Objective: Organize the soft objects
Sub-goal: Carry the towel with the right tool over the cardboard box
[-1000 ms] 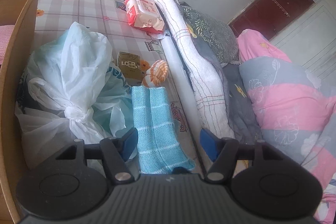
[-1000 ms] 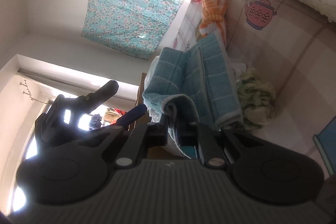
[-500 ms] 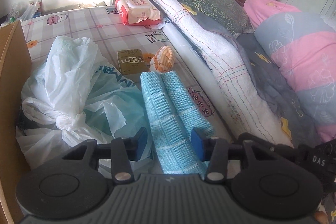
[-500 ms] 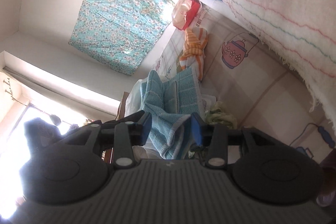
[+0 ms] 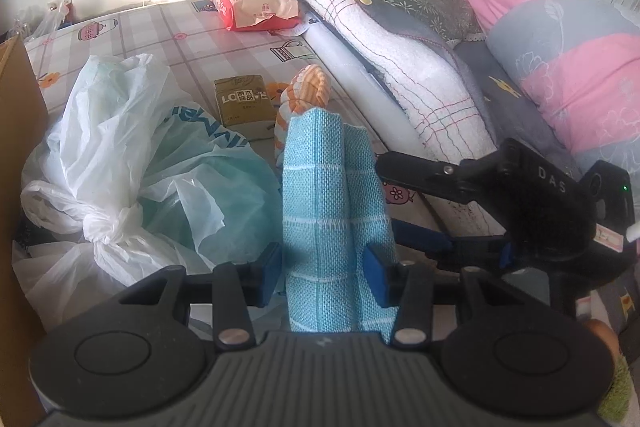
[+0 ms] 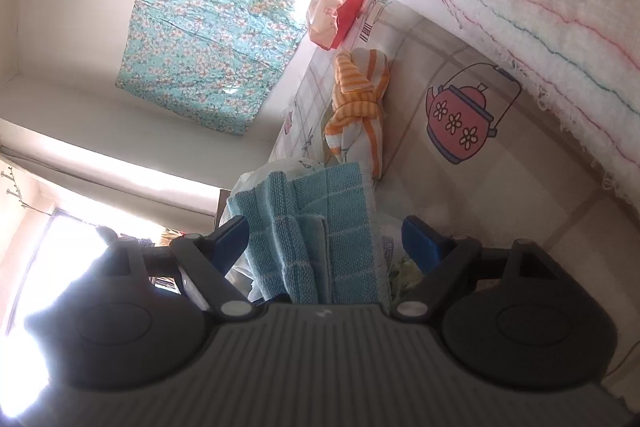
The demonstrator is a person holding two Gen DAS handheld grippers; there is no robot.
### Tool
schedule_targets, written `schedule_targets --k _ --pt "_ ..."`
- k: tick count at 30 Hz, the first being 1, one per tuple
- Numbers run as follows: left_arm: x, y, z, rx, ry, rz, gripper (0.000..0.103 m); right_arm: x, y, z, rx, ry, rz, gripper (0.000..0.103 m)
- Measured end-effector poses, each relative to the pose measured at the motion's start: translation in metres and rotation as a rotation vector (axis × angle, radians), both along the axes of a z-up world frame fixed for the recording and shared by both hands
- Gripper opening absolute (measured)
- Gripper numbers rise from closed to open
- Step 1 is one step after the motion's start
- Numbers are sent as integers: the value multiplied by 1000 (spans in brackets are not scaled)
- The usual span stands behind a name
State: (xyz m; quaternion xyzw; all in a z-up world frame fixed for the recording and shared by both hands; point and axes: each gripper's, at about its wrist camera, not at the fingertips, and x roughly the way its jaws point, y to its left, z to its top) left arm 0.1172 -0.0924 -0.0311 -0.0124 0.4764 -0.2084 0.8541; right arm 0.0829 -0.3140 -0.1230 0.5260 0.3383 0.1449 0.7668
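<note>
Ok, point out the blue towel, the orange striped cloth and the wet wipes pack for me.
blue towel (image 5: pixel 332 211), left wrist view, on its woven middle fold.
orange striped cloth (image 6: pixel 360 95), right wrist view, on the knotted centre.
wet wipes pack (image 5: pixel 256 1), left wrist view, on its top face.

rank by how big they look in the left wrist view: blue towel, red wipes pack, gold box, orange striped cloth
1. blue towel, though it is nearest the camera
2. red wipes pack
3. gold box and orange striped cloth look alike

The checked bed sheet (image 5: pixel 192 39) (teapot prints) carries plastic bags (image 5: pixel 120 155), wipes pack (image 5: pixel 256 1) and box (image 5: pixel 242 101).
</note>
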Motion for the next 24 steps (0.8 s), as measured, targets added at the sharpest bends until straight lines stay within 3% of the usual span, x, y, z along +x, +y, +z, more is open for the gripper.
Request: schedule_targets --k 6,10,15,20,24 --pt "5 -1 -4 -4 11 -3 45 24 9 -6 45 7 63 84" --pt "7 -2 -4 -12 6 -10 43 17 15 12 -12 -44 89 82" --pt "3 -3 -1 -21 -23 -25 40 4 24 32 -131 -61 89 54" --pt "-3 -1 4 -55 -39 -42 36 -12 38 50 -268 -85 88 39" --pt "-17 4 15 -79 -82 -58 37 -24 43 63 -304 -105 75 37"
